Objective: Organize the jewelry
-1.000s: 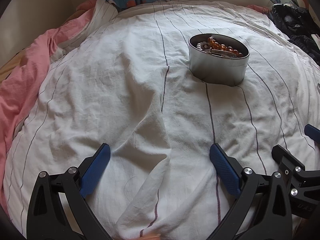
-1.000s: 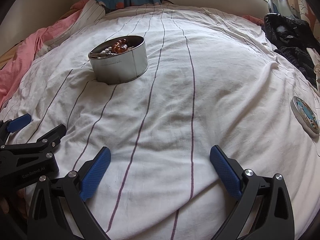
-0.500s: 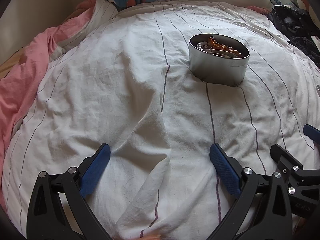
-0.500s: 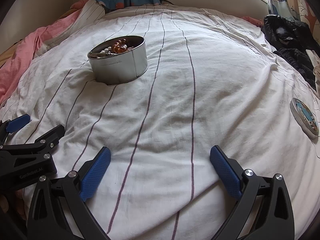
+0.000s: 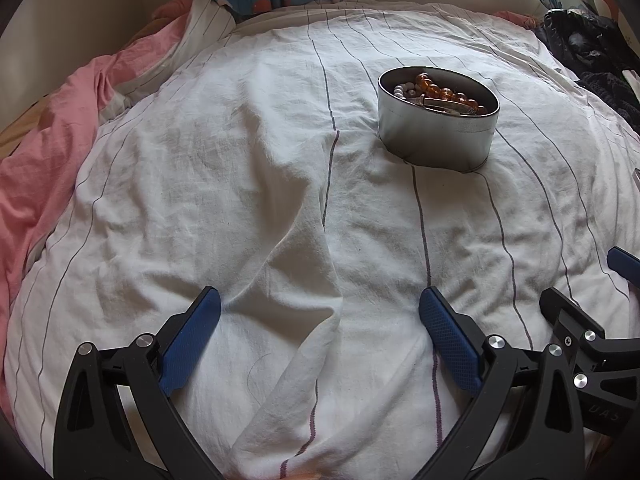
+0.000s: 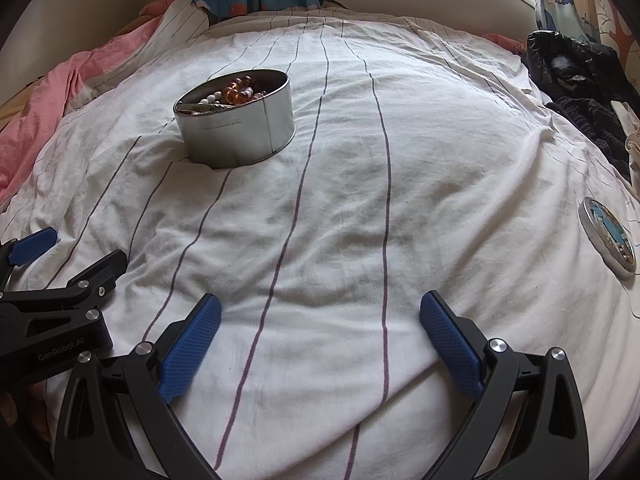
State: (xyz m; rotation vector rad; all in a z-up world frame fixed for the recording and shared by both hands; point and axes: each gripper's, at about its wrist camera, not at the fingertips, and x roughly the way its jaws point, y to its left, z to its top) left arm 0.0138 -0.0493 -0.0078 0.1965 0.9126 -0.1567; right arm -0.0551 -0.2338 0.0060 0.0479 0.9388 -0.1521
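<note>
1. A round metal tin (image 5: 438,136) stands upright and uncovered on the bed, pressing a shallow dent into the cover; in the right wrist view the tin (image 6: 236,124) sits up and to the left of centre.
2. Inside the tin lie amber beads (image 5: 444,91), pale pearl-like beads (image 5: 402,90) and a silvery metal piece (image 5: 444,105) laid across them; what that piece is cannot be told.
3. A round lid (image 6: 608,238) with a blue picture on it lies flat on the bed, well apart from the tin, near the right edge of the right wrist view.
4. The bed is covered by a white duvet (image 5: 240,184) with thin dark stripes and a raised fold running toward the left gripper.
5. The left gripper (image 5: 320,334) hangs over the duvet with its jaws spread wide, holding nothing.
6. The right gripper (image 6: 320,334) is likewise spread wide and empty, just beside the left one.
7. A pink sheet (image 5: 44,160) lies bunched at the left; dark clothing (image 6: 576,76) is heaped at the far right.
</note>
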